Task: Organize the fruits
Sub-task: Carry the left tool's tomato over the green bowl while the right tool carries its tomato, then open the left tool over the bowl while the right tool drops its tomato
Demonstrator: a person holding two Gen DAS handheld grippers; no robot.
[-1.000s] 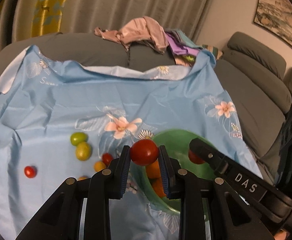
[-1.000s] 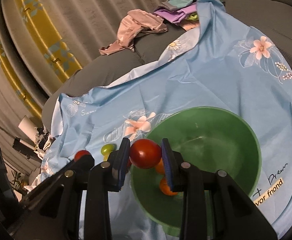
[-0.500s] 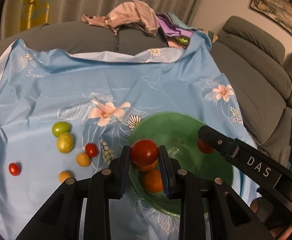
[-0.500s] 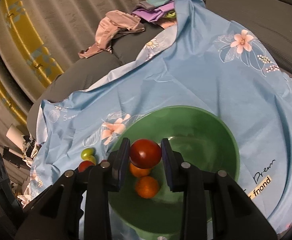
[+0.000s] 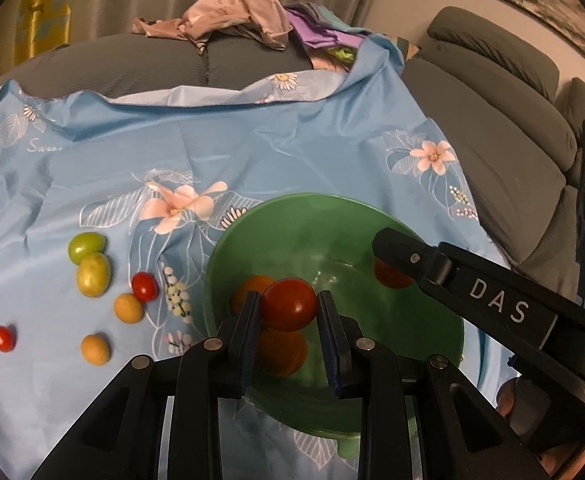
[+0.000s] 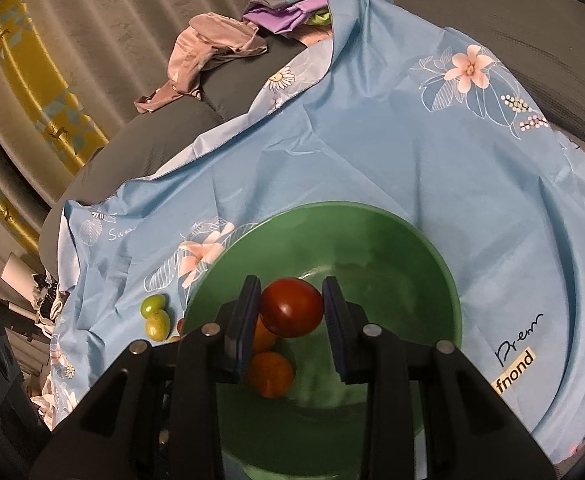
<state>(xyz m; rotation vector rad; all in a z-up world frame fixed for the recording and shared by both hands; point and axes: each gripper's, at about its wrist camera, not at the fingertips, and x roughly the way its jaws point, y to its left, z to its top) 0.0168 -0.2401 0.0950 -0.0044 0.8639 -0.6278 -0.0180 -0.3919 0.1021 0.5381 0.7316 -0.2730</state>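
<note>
done: 2 orange fruits in green bowl (image 5: 420, 364) | now: left gripper (image 5: 288, 312) and right gripper (image 6: 291, 313) each clamp 1 red tomato over bowl | left: 7 small fruits (image 5: 92, 275) loose on blue cloth (image 5: 220, 148)

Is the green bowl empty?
No, the green bowl already has two orange fruits lying in its bottom.

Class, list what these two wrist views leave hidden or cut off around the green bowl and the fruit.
- Left wrist view: green bowl near rim, behind the left gripper.
- Left wrist view: right gripper's red fruit, partly behind its finger.
- Right wrist view: loose fruits beside the green grape, behind the gripper body.
</note>
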